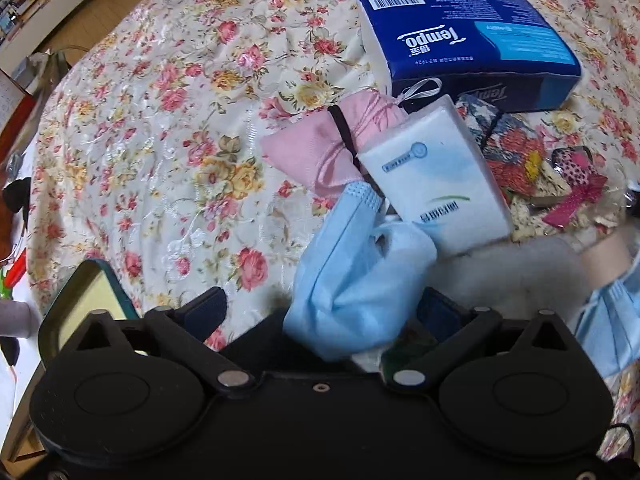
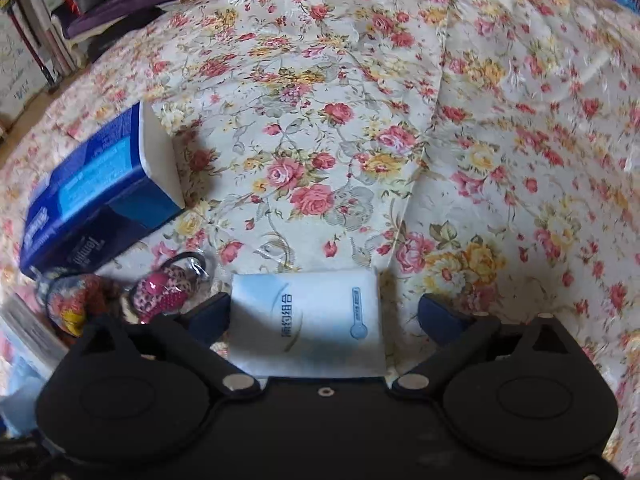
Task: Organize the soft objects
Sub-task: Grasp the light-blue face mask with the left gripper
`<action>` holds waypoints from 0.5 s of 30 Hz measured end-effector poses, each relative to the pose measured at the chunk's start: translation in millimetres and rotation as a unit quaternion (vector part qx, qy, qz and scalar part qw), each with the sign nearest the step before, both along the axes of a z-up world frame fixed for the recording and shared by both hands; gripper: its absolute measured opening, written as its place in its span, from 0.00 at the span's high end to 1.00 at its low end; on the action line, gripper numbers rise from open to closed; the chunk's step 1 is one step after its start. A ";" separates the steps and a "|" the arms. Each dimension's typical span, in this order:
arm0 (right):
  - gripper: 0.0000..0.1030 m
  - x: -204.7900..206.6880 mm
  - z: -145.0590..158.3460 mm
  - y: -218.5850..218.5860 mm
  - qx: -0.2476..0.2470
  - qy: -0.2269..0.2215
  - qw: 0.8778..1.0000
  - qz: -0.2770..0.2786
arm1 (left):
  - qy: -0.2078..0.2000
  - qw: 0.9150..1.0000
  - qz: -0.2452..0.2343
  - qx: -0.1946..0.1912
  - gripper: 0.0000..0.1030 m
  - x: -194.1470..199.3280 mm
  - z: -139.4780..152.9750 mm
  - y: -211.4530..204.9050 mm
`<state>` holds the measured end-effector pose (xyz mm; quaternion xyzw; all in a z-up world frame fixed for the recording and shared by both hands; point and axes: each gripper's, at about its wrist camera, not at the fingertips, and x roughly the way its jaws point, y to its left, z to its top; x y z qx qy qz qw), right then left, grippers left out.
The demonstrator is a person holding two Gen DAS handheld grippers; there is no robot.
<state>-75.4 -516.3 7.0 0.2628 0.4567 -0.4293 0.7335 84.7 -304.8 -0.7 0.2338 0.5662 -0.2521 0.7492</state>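
Blue mask [image 1: 344,280] hangs between the spread left gripper [image 1: 320,304]; the right gripper [image 2: 324,312], also spread, straddles a white tissue pack [image 2: 306,320] on the floral quilt [image 2: 320,140].

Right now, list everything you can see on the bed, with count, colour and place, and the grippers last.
Tempo tissue box: one, dark blue, far side of the pile.
Small tissue pack: one, white and pale blue, between the right jaws.
Face mask: one, light blue, between the left jaws.
Pink pouch: one, beside the small pack.
Patterned pouch: one, red and blue floral, below the box.
Leopard-print bow item: one, pink.
Floral bedspread: cream, underneath everything.
Left gripper: open.
Right gripper: open.
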 end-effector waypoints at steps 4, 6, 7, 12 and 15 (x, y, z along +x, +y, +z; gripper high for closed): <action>0.15 7.5 -7.5 2.0 -0.012 0.029 0.999 0.011 | 0.044 0.999 0.011 -0.016 0.19 12.2 -5.7 -1.2; 0.25 7.6 -5.5 3.4 -0.015 0.025 0.999 0.016 | 0.069 0.997 0.020 -0.034 0.33 19.1 -6.2 2.5; 0.29 7.5 -3.8 5.1 -0.015 0.021 0.999 0.019 | 0.077 0.996 0.023 -0.041 0.37 22.7 -5.9 4.2; 0.30 -0.2 1.1 3.5 -0.017 0.013 1.000 0.006 | 0.078 0.995 0.035 -0.048 0.59 27.8 4.2 12.7; 0.30 -14.4 11.6 -0.1 -0.017 -0.013 1.000 -0.017 | 0.069 0.995 0.033 -0.058 0.59 26.3 18.3 21.4</action>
